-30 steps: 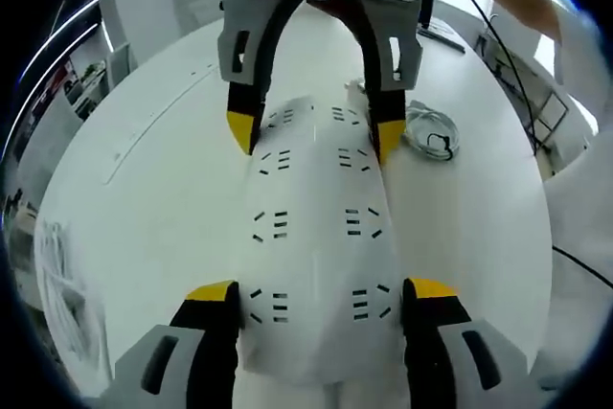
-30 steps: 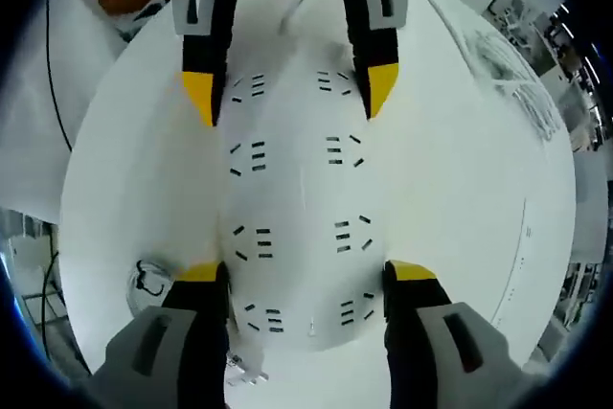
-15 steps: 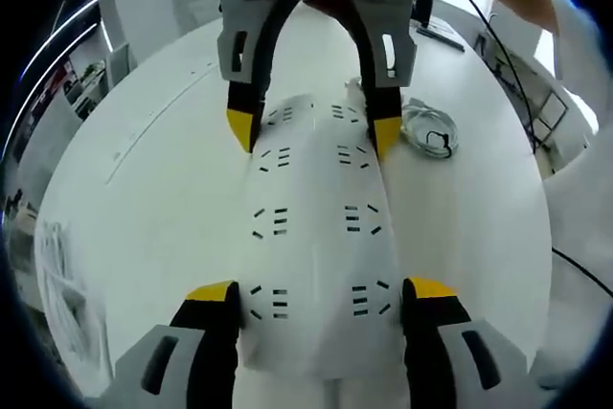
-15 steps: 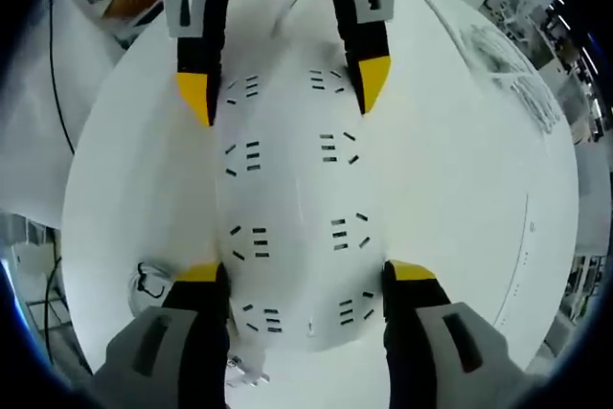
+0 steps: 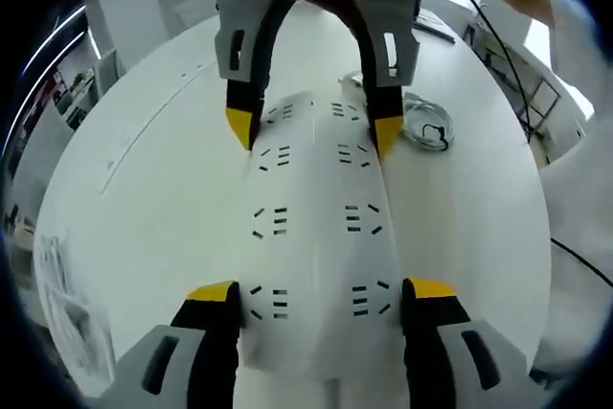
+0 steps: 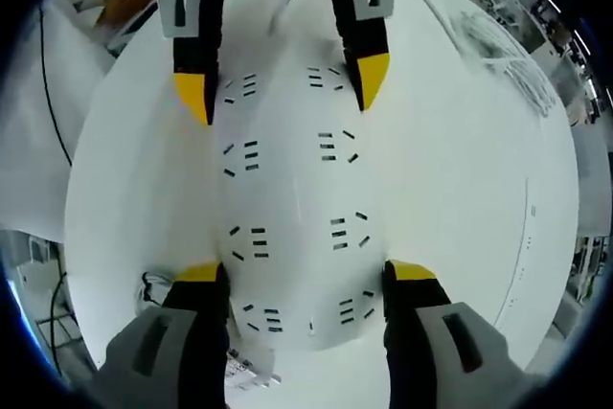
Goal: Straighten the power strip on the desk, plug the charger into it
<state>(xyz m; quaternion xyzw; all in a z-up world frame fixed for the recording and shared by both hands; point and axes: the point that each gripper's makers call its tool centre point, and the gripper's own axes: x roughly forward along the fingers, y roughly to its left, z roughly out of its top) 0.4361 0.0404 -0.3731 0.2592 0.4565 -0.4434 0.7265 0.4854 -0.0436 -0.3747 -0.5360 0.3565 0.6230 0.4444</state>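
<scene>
On a round white table (image 5: 153, 189), a long white plastic power strip (image 5: 316, 237) with two rows of dark socket slots lies flat, gripped at both ends by two hand-held grippers with grey bodies and yellow-tipped black jaws. In the left gripper view, the left gripper (image 5: 321, 299) rises from the bottom with its jaws set against the two long sides of the near end of the strip, clamped across its width. At the far end of the strip in that view, the right gripper (image 5: 311, 131) comes down from the top, its yellow tips pressed to the strip's edges in the same way. Just beside the far end, to the right in that view, a coiled pale grey cable with a small dark plug (image 5: 428, 126) rests on the table, apart from the strip. A thin black cord (image 5: 498, 45) runs across the table's far right edge.

In the right gripper view, the right gripper (image 6: 306, 284) holds the near end of the power strip (image 6: 292, 208) between its jaws, while the left gripper (image 6: 283, 93) clasps the far end from above. Part of the coiled cable (image 6: 153, 286) peeks out beside the near left jaw. Near the bottom edge, a small white item (image 6: 251, 371) lies on the table (image 6: 460, 189); what it is cannot be told.
</scene>
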